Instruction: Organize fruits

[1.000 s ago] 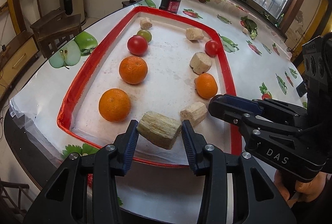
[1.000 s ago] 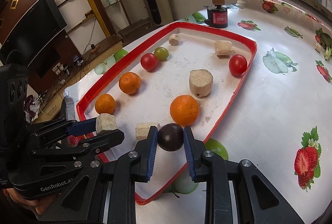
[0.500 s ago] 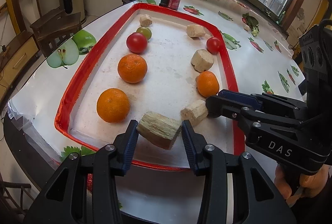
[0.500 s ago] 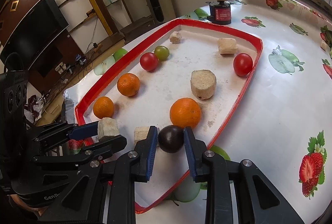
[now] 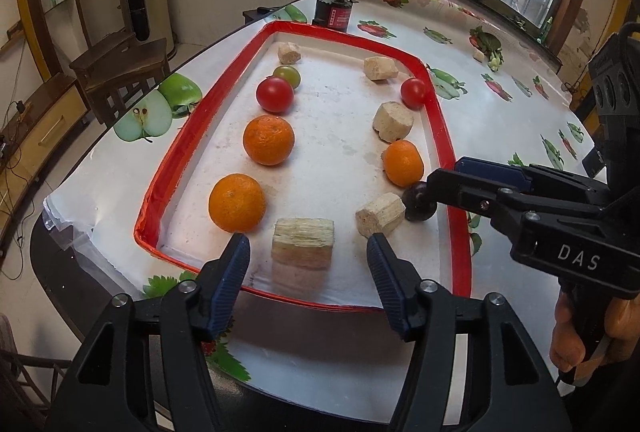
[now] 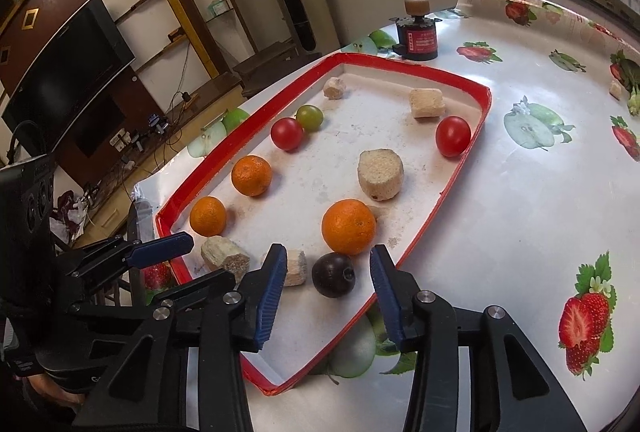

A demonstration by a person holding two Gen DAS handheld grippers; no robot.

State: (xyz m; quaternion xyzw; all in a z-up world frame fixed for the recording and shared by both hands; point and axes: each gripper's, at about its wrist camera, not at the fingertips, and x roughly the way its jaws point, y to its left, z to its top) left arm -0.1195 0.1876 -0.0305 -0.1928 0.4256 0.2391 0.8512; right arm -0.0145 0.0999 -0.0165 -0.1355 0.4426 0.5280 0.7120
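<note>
A red-rimmed white tray (image 5: 440, 135) (image 6: 448, 187) holds three oranges, two red tomatoes, a green tomato and several pale fibrous chunks. My left gripper (image 5: 308, 252) is opening over the tray's near edge; the ridged chunk (image 5: 303, 243) (image 6: 225, 255) lies on the tray between its pads, untouched. My right gripper (image 6: 328, 276) is opening too; the dark plum (image 6: 333, 275) (image 5: 418, 203) rests on the tray between its fingers, free of both pads, just below an orange (image 6: 348, 226) (image 5: 403, 163). Another chunk (image 6: 295, 267) (image 5: 380, 213) sits left of the plum.
A dark jar (image 5: 332, 11) (image 6: 417, 39) with a cork on top stands beyond the tray's far end. The fruit-printed tablecloth (image 6: 520, 191) stretches to the right. A wooden chair (image 5: 120, 71) stands past the table's left edge. A hand (image 5: 588, 332) holds the right gripper.
Both grippers have opened. The ridged chunk dropped from the left jaws onto the tray and lies flat; the plum left the right jaws and rests on the tray.
</note>
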